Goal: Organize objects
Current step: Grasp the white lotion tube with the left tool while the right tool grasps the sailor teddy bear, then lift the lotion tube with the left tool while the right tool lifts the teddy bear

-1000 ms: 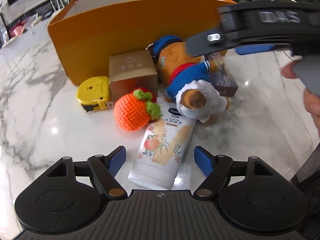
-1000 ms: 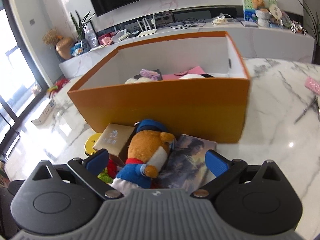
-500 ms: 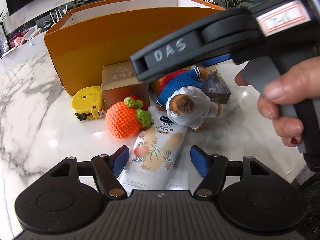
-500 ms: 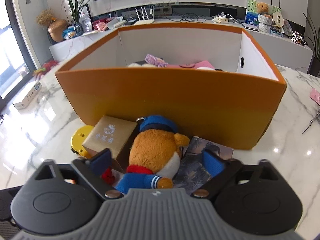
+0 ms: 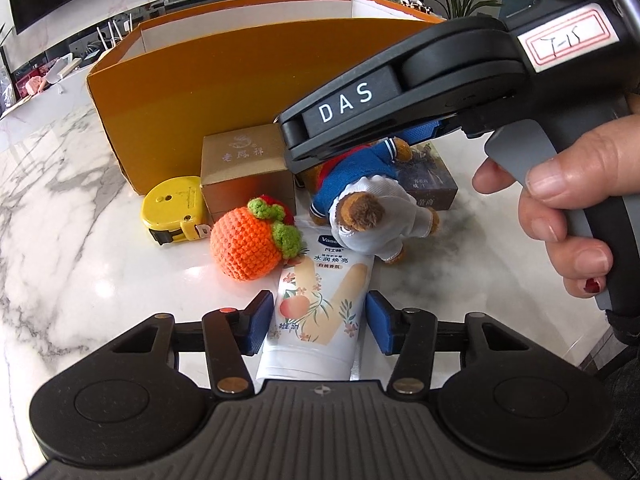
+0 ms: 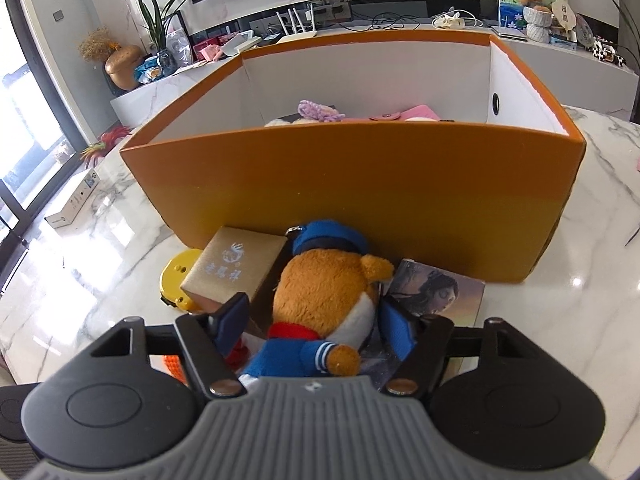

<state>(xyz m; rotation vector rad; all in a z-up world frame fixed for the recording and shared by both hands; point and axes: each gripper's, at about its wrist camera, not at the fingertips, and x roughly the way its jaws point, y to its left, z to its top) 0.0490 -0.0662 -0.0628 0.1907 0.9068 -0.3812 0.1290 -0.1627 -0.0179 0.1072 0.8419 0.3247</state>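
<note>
Soft cream tube [image 5: 320, 312], flat before orange box [image 5: 224, 92]: left gripper [image 5: 318, 322], fingers just closing, pads against its sides; squeeze gently, lift level. Plush bear [image 6: 332, 300], beside the box wall: right gripper [image 6: 316, 322], fingers closing around it, contact unclear. Nearby: crocheted orange ball [image 5: 248, 244], cardboard carton [image 5: 244, 168], glossy marble bench [image 5: 72, 240].
</note>
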